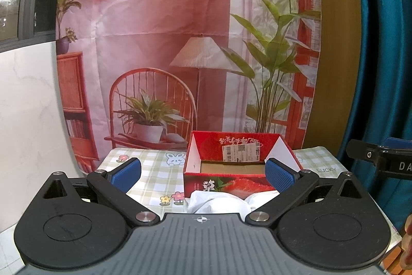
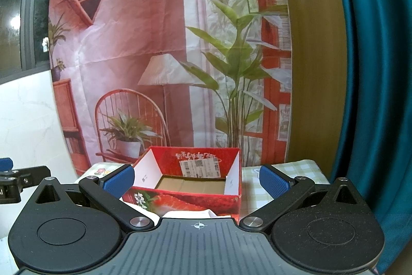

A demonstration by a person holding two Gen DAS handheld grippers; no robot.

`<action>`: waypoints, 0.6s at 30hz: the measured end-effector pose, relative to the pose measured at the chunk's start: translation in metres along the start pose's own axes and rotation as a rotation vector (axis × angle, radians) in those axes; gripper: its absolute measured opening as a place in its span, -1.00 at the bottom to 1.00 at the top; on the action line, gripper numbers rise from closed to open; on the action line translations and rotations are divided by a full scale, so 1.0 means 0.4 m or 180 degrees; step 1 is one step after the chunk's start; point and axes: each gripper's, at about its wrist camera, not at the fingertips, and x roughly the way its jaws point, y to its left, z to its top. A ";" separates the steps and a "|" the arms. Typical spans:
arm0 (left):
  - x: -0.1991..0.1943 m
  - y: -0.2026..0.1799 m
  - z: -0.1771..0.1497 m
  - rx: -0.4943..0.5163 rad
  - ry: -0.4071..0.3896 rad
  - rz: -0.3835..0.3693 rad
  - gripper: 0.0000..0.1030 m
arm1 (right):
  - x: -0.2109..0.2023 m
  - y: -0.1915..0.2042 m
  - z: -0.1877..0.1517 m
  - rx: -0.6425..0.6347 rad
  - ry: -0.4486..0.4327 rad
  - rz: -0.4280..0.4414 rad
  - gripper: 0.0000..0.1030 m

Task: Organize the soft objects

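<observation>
- The left gripper (image 1: 203, 174) is hovering over the table (image 1: 154, 172) with its blue pads spread wide, gripping nothing.
- The right gripper (image 2: 197, 181) is likewise standing wide open and holding nothing.
- A white soft cloth (image 1: 219, 202) is lying crumpled on the checked tablecloth near the table's front edge, touching the front wall of the red box (image 1: 231, 184).
- The red box is sitting open toward the table's back edge, showing its bare cardboard floor.

The red box (image 1: 231, 172) stands open-topped, its brown floor bare (room to reach in); white cloth (image 1: 219, 202) crowds its near wall, backdrop (image 1: 159, 43) behind.
</observation>
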 end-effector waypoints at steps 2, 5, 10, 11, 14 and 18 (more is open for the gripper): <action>0.004 0.002 -0.007 0.0008 -0.0034 0.0028 1.00 | 0.001 -0.013 -0.004 0.0060 -0.0062 0.0037 0.99; 0.022 0.001 -0.026 0.0034 -0.0073 0.0071 1.00 | -0.007 -0.027 -0.032 0.0099 -0.0266 0.0071 0.99; 0.086 -0.001 -0.057 0.0116 0.0141 0.0117 1.00 | 0.026 -0.052 -0.084 0.0187 -0.0235 0.0024 0.99; 0.094 0.000 -0.064 0.0128 0.0134 0.0134 1.00 | 0.038 -0.059 -0.096 0.0226 -0.0194 0.0023 0.99; 0.118 0.009 -0.088 0.0138 0.0172 0.0155 1.00 | 0.067 -0.070 -0.126 0.0311 -0.0102 0.0033 0.99; 0.167 0.021 -0.126 0.0126 0.0439 0.0088 1.00 | 0.107 -0.084 -0.169 0.0411 0.0151 0.0301 0.99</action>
